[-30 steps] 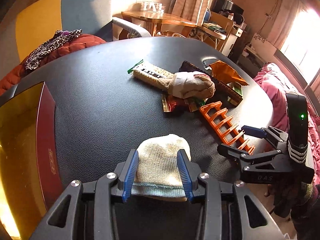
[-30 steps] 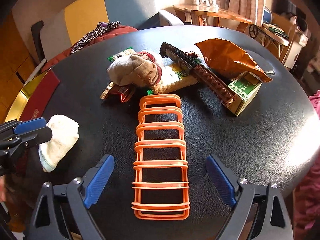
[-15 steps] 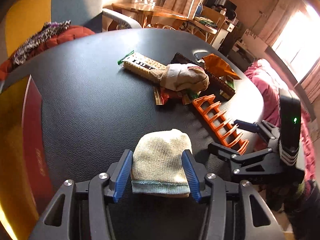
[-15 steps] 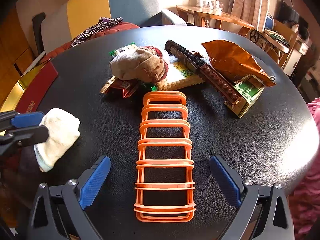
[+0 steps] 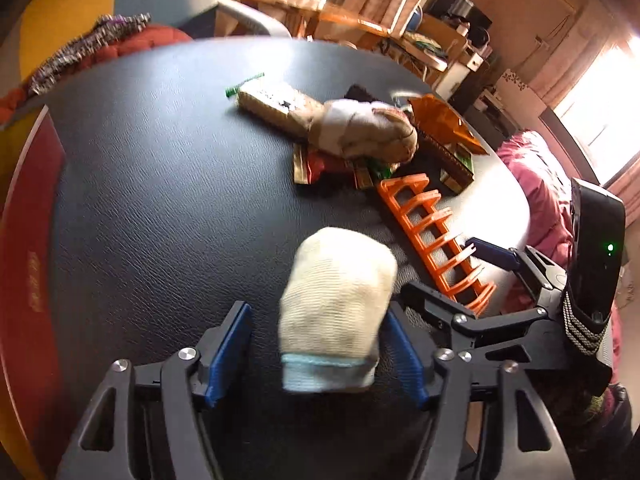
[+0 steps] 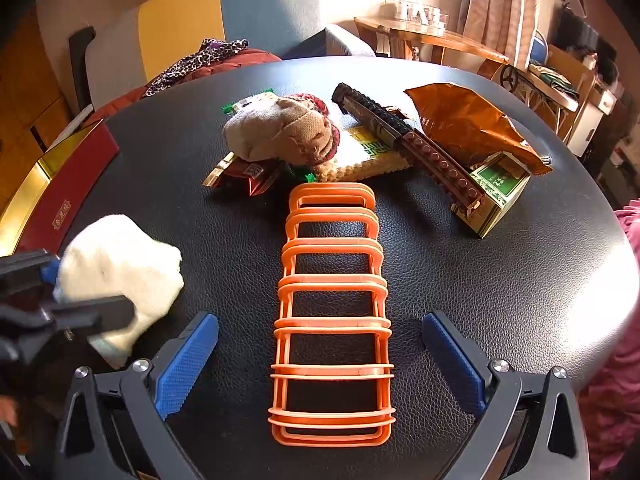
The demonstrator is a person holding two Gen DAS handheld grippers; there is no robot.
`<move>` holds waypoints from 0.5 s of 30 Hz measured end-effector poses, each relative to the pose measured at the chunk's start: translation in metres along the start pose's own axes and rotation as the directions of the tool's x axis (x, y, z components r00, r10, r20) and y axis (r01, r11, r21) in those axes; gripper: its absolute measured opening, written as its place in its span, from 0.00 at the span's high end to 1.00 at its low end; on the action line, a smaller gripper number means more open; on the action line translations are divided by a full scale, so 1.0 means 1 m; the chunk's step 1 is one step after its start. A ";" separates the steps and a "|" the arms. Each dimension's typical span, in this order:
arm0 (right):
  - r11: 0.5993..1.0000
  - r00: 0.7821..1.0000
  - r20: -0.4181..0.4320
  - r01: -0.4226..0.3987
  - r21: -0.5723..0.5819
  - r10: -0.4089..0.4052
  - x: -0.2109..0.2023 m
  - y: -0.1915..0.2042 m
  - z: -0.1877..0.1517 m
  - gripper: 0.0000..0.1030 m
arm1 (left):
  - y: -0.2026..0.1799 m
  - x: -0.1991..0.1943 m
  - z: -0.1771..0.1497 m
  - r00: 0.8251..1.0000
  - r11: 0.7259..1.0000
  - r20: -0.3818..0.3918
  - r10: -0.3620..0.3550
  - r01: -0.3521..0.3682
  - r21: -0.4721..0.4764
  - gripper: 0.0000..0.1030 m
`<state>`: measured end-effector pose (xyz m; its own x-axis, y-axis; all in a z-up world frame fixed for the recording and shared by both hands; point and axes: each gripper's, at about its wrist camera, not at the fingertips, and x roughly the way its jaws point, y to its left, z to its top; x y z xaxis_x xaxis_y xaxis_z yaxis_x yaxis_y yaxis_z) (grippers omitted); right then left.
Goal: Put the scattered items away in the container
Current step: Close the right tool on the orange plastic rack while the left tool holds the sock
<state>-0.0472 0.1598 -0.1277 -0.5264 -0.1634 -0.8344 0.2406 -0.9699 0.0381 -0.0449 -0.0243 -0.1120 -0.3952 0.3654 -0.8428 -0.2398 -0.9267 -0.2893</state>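
Right, your left gripper [image 5: 316,356] is open wide, with the cream sock [image 5: 336,304] sitting between the blue pads. The right pad touches the sock's edge; the left pad [image 5: 228,356] stands clear of it, so nothing is clamped. The sock is blurred, and you can't tell from either view whether it rests on the counter [image 5: 160,184].

Your right gripper [image 6: 320,364] is also open wide and holds nothing; the near end of the orange rack [image 6: 332,320] lies flat on the counter between its pads, touching neither.

The left view shows the right gripper from the side, straddling the rack's end. The right view shows the pile more fully: a brown sock [image 6: 280,132] on top of snack wrappers [image 6: 244,172], a cracker pack [image 6: 368,156], a dark brick strip [image 6: 404,140] leaning on a green-gold box [image 6: 496,192], and an orange bag [image 6: 464,124] behind. It also shows the red and gold box [image 6: 52,196] at the counter's left edge, just beyond the cream sock.
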 end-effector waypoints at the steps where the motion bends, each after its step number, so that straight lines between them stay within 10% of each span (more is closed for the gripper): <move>1: 1.000 1.000 0.000 -0.002 0.000 0.002 0.000 0.000 0.000 0.00 | -0.003 -0.002 -0.001 1.000 1.000 0.008 0.014 -0.014 0.010 0.42; 15: 1.000 1.000 -0.009 -0.003 0.015 0.003 0.005 0.005 0.008 0.01 | -0.004 -0.010 -0.009 0.996 0.997 0.045 0.078 -0.078 0.004 0.49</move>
<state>-0.0549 0.1528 -0.1269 -0.5183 -0.1646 -0.8392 0.2301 -0.9720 0.0486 -0.0315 -0.0249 -0.1065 -0.4524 0.2960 -0.8413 -0.2116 -0.9520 -0.2211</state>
